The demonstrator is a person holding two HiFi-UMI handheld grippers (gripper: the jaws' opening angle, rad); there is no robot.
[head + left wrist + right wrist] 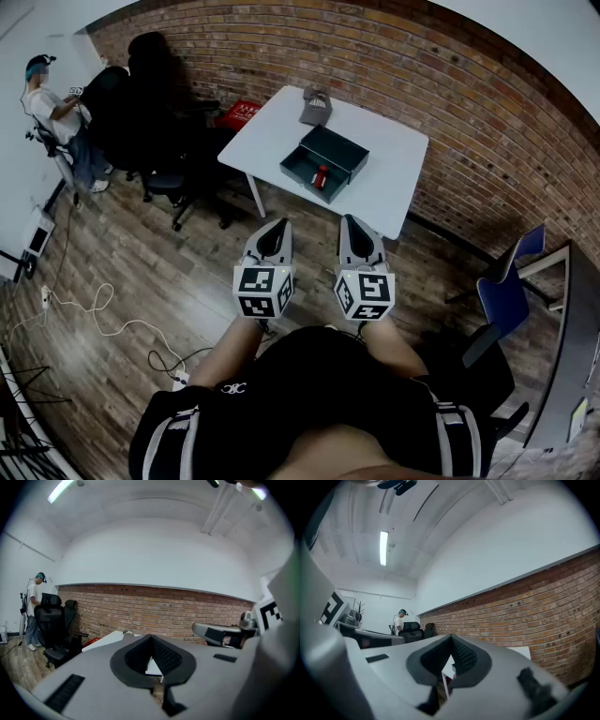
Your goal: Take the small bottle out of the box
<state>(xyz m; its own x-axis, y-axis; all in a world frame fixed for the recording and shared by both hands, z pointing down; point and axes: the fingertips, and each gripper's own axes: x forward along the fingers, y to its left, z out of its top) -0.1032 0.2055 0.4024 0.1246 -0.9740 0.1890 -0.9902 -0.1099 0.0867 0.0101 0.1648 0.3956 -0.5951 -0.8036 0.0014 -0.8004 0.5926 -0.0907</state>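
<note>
At the far left, ten o'clock, other person point(47, 103): stands by the white wall, well apart from the table, so no part of this job
Office chairs point(141, 103): black, bunched between that person and the table, leaving the near side of the table free to walk up to
Left gripper point(274, 230): held close in front of the body, aimed at twelve o'clock toward the table; its own view point(151, 638) shows the jaws pressed together on nothing, a carrying posture, I judge, not a reaching one
Table point(272, 131): white, at twelve o'clock, well apart from both grippers; the person likely has to step in first
Box point(336, 150): dark green, lid laid back, so the inside is open from above
Bottle point(322, 175): small, red, inside the box near its front wall; untouched, upright or lying I cannot tell
Right gripper point(358, 232): just beside the left one, level, aimed the same way; its view point(450, 638) shows the tips meeting, nothing between them; either would need to part before gripping
Blue chair point(506, 281): at three o'clock, out of the way
</note>
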